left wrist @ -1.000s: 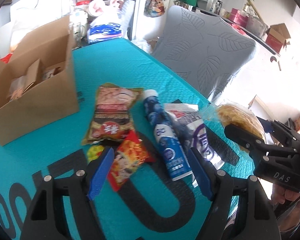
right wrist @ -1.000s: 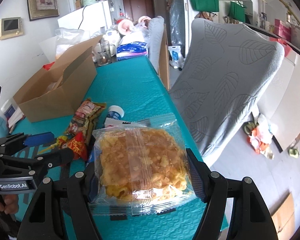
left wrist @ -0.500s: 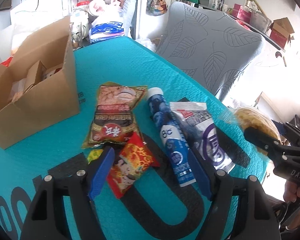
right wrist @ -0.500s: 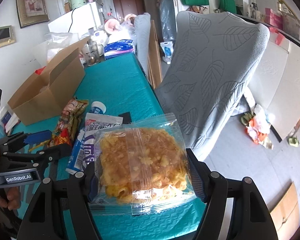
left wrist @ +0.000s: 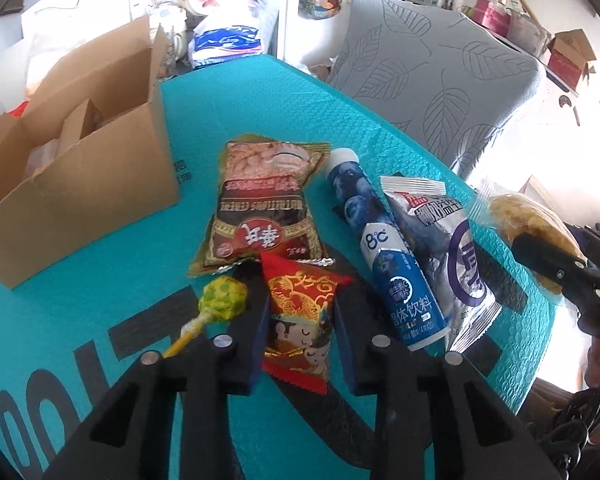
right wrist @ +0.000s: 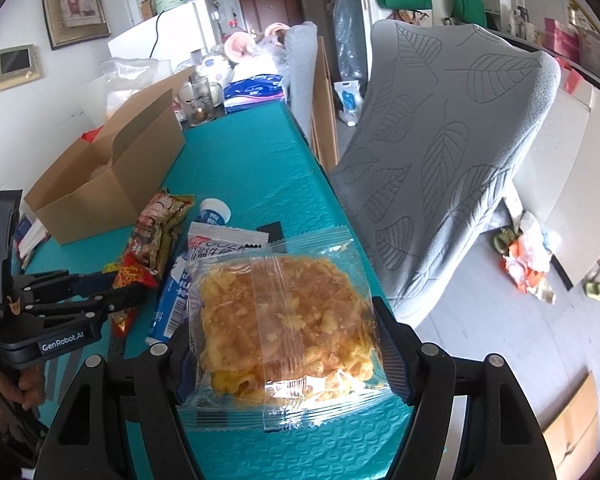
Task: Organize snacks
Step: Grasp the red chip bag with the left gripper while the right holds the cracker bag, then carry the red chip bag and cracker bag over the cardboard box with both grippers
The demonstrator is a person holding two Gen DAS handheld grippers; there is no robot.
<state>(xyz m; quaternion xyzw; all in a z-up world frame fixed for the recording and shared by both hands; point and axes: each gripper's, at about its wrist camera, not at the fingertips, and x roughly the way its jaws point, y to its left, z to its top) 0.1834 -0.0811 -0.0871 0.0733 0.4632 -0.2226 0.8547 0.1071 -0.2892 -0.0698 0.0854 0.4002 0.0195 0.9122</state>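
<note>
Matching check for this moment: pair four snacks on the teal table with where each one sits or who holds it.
Things:
1. red packet
2. clear bag of crisps
3. lollipop
4. blue bottle

Places or states:
A. lying between the brown snack bag and the white pouch
B. clamped in the left gripper
C. free on the table, just left of the left gripper's fingers
D. held in the right gripper

Pairs: 1-B, 2-D, 3-C, 4-A
</note>
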